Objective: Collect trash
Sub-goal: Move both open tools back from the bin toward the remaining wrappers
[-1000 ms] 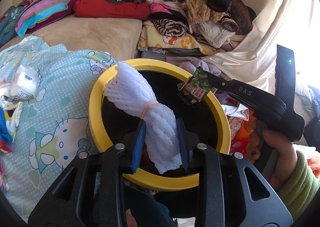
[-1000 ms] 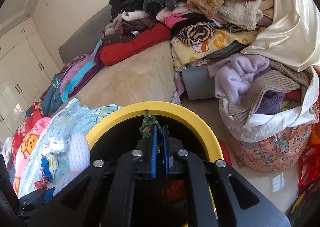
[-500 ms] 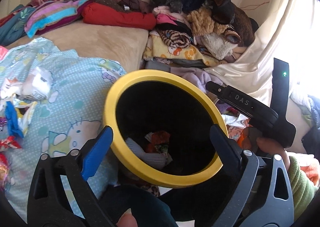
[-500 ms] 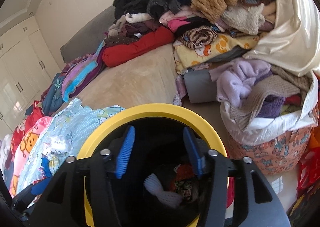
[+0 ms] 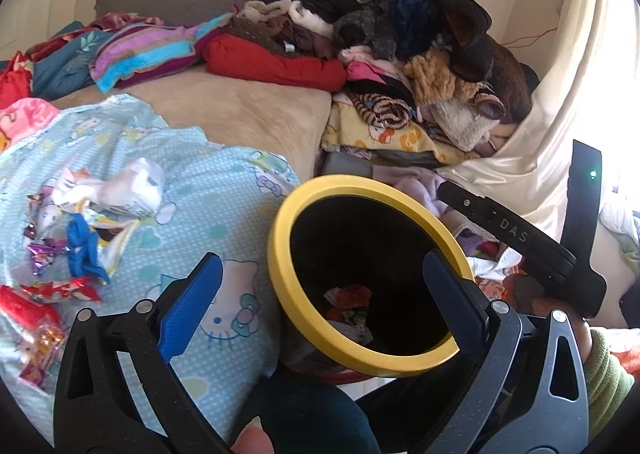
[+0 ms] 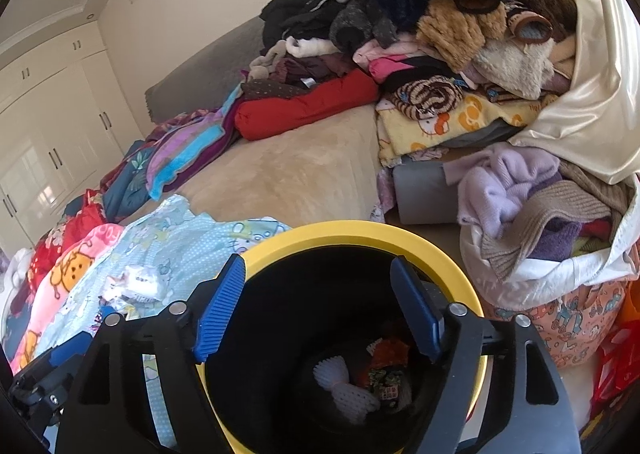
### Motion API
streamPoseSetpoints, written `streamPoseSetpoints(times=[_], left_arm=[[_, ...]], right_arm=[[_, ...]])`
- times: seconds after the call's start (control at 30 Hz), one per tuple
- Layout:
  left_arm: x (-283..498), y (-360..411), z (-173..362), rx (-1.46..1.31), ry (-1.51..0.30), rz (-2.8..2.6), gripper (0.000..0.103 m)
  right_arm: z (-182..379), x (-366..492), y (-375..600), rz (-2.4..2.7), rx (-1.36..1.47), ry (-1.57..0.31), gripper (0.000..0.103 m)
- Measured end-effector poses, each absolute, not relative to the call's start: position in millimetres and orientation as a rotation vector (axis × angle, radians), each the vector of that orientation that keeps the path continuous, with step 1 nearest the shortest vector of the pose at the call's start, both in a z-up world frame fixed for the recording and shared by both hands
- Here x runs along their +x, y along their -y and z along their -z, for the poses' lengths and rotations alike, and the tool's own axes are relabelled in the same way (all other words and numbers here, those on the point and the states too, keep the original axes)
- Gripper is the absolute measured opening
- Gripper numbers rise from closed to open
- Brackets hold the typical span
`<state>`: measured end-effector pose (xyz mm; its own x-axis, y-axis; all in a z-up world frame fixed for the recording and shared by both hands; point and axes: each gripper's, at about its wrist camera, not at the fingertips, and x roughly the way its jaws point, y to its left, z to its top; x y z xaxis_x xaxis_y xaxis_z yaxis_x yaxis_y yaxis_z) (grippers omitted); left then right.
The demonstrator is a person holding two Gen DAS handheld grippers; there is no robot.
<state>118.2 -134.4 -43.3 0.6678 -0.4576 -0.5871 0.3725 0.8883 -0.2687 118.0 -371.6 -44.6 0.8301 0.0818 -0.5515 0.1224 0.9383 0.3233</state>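
Note:
A black bin with a yellow rim [image 5: 280, 254] [image 6: 352, 228] stands beside the bed. At its bottom lie a white foam net [image 6: 344, 382] and a green printed wrapper [image 6: 384, 378], among other scraps [image 5: 350, 306]. My left gripper [image 5: 320, 258] hangs open above the bin's near left edge, holding nothing. My right gripper [image 6: 316, 266] is over the bin mouth with its jaws opening and nothing between them; its black body [image 5: 504, 226] shows at the right of the left wrist view. Several loose wrappers [image 5: 80, 246] [image 6: 136, 282] lie on the light-blue blanket [image 5: 180, 158].
A tall heap of clothes [image 5: 400, 34] fills the far side of the bed. A fabric basket of knitwear [image 6: 560, 238] stands right of the bin. White wardrobes [image 6: 48, 126] line the left wall. A person's hand in a green sleeve [image 5: 600, 358] holds the right gripper.
Both grippers opened: the left let go of the white foam net and the right of the green wrapper, and both pieces now lie in the bin. Both grippers rose and drew back.

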Motion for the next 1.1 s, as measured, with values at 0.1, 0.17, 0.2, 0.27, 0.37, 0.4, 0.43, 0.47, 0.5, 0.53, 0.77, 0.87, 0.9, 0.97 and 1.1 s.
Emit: streamPoseSetpoints(times=[0.1, 0.17, 0.2, 0.27, 0.37, 0.4, 0.43, 0.47, 0.5, 0.53, 0.77, 0.87, 0.9, 0.97, 1.1], left_arm=[[117, 128, 38, -0.137, -0.681, 0.457, 0.092], [116, 123, 35, -0.142, -0.670, 0.444, 0.092], [116, 121, 34, -0.145, -0.666, 0.440, 0.092], [114, 117, 31, -0.149, -0.655, 0.425, 0.092], [113, 110, 27, -0.151, -0.640, 0.405, 0.092], [113, 107, 26, -0.152, -0.636, 0.397, 0.092], [113, 105, 25, -0.154, -0.632, 0.391, 0.092], [113, 102, 24, -0.157, -0.628, 0.385, 0.092], [112, 99, 23, -0.159, -0.624, 0.378, 0.092], [112, 95, 22, -0.161, -0.620, 0.370, 0.092], [111, 72, 14, -0.157, -0.576, 0.301, 0.092], [112, 61, 11, -0.168, -0.567, 0.278, 0.092], [112, 57, 11, -0.169, -0.564, 0.270, 0.092], [111, 50, 10, -0.172, -0.558, 0.257, 0.092], [111, 35, 8, -0.188, -0.554, 0.227, 0.092]], right_arm=[[39, 116, 364, 0.003, 0.345, -0.585, 0.075], [36, 115, 360, -0.009, 0.339, -0.581, 0.076], [34, 115, 357, -0.015, 0.333, -0.578, 0.077], [31, 114, 352, -0.027, 0.325, -0.575, 0.078], [28, 113, 344, -0.044, 0.315, -0.572, 0.079], [27, 112, 342, -0.052, 0.311, -0.571, 0.079], [25, 112, 339, -0.059, 0.308, -0.568, 0.080], [24, 111, 337, -0.068, 0.307, -0.566, 0.081], [23, 110, 335, -0.076, 0.307, -0.564, 0.081], [22, 110, 332, -0.086, 0.304, -0.561, 0.082], [10, 105, 309, -0.182, 0.285, -0.542, 0.083], [5, 104, 299, -0.214, 0.263, -0.532, 0.083], [4, 103, 294, -0.228, 0.257, -0.533, 0.083], [2, 103, 286, -0.253, 0.247, -0.537, 0.083], [0, 104, 268, -0.287, 0.218, -0.541, 0.083]])
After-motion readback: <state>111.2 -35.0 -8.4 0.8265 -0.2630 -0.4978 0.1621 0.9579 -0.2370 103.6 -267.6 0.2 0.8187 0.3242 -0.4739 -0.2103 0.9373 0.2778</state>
